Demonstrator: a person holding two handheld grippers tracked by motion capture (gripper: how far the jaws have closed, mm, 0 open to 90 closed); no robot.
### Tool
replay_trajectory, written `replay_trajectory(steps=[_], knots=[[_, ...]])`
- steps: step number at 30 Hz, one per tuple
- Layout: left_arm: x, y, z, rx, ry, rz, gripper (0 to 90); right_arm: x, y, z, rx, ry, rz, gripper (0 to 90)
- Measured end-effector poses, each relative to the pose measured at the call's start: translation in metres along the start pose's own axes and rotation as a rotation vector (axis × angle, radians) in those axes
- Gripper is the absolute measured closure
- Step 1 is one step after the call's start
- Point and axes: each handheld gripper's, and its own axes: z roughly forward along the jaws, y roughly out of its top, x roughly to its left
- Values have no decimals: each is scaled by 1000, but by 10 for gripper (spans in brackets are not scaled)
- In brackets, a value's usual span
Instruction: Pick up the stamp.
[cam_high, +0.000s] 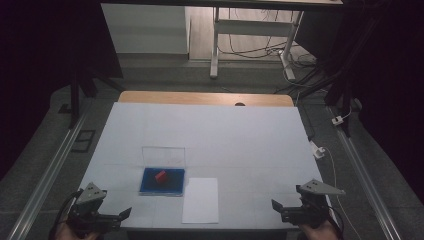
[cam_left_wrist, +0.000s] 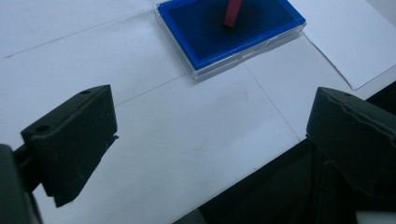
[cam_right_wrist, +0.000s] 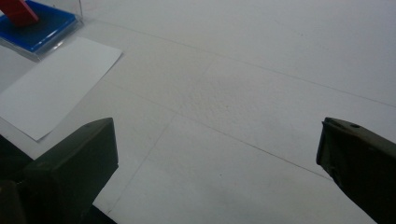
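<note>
A shallow clear case with a blue lining (cam_high: 150, 186) lies on the white-covered table (cam_high: 235, 140), its clear lid (cam_high: 163, 155) standing up at the back. A small red block (cam_high: 160, 176) rests inside it, leaning. My left gripper (cam_high: 112, 214) is at the near left corner, open and holding nothing. In the left gripper view the case (cam_left_wrist: 201, 37) and the red block (cam_left_wrist: 232, 13) lie ahead of the wide-apart jaws of the left gripper (cam_left_wrist: 212, 121). My right gripper (cam_high: 285, 210), at the near right, is open and holds nothing; in the right gripper view the right gripper (cam_right_wrist: 217, 140) faces bare table.
A white paper sheet (cam_high: 201, 200) lies right of the case, near the front edge, and shows as the paper sheet (cam_right_wrist: 56, 84) in the right gripper view. A wooden strip (cam_high: 205, 98) marks the table's far edge. Desk legs (cam_high: 215, 50) and cables stand beyond; metal rails (cam_high: 45, 175) run along both sides.
</note>
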Motion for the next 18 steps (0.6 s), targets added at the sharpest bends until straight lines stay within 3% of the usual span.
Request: replay_trajectory(steps=[2,8,18], knots=[[1,0,0,2,-6,-1,26,-1,0,0,3,26,-1,0],[2,0,0,-2,-29,-9,33,2,1,2,23,42,-35,0],[0,-1,-1,-9,-19,4,25,3,1,2,34,62,-44,0]])
